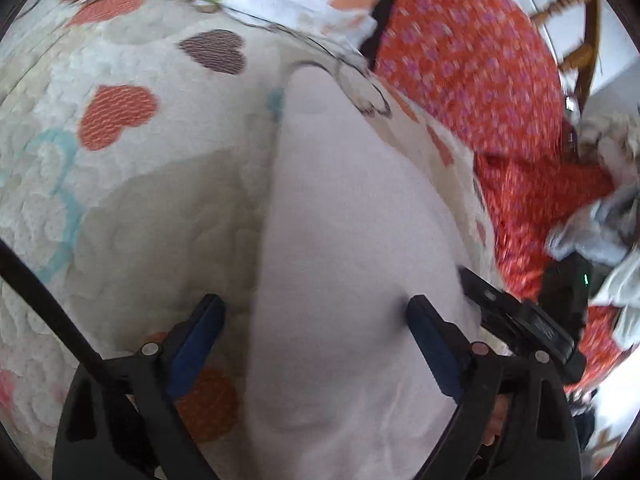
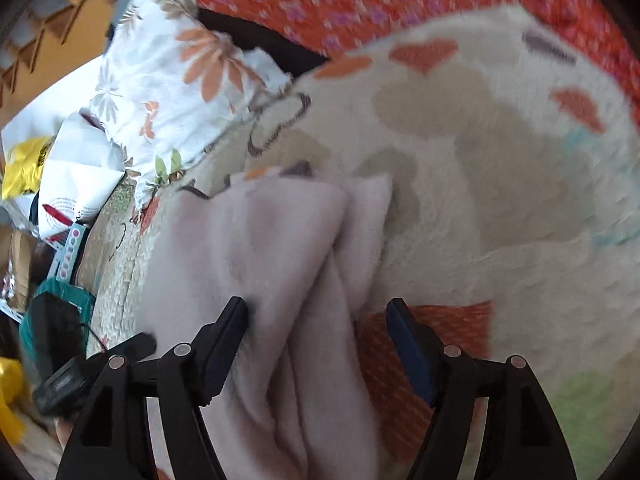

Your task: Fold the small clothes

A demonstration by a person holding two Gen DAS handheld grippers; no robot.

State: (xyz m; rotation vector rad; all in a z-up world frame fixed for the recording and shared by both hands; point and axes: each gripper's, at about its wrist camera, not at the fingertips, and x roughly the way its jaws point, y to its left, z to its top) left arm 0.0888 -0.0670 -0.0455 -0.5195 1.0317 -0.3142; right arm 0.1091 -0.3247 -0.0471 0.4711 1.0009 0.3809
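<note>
Through my left wrist camera I see the left gripper with its fingers spread wide apart, holding nothing. A pale pink garment lies between and beyond them, a long smooth piece narrowing to a rounded end far from the camera. It rests on a cream quilted bedspread printed with orange and brown hearts. The far finger tip sits over the cloth; I cannot tell whether it touches it. At the right edge of this view the right gripper shows as a blurred black shape, just beside the garment's edge.

From my right wrist camera the right gripper also stands open, its fingers well apart and gripping nothing. The pale pink garment lies here in soft lengthwise folds, running from under the gripper up toward the middle of the frame, its far edge squared off. The left finger lies against the cloth's side; the right finger hangs over an orange heart on the bedspread.

Beyond the bedspread lies a red fabric with purple flowers, and a white floral pillow sits at the bedspread's edge. A wooden chair stands behind the red fabric. Both views are motion-blurred.
</note>
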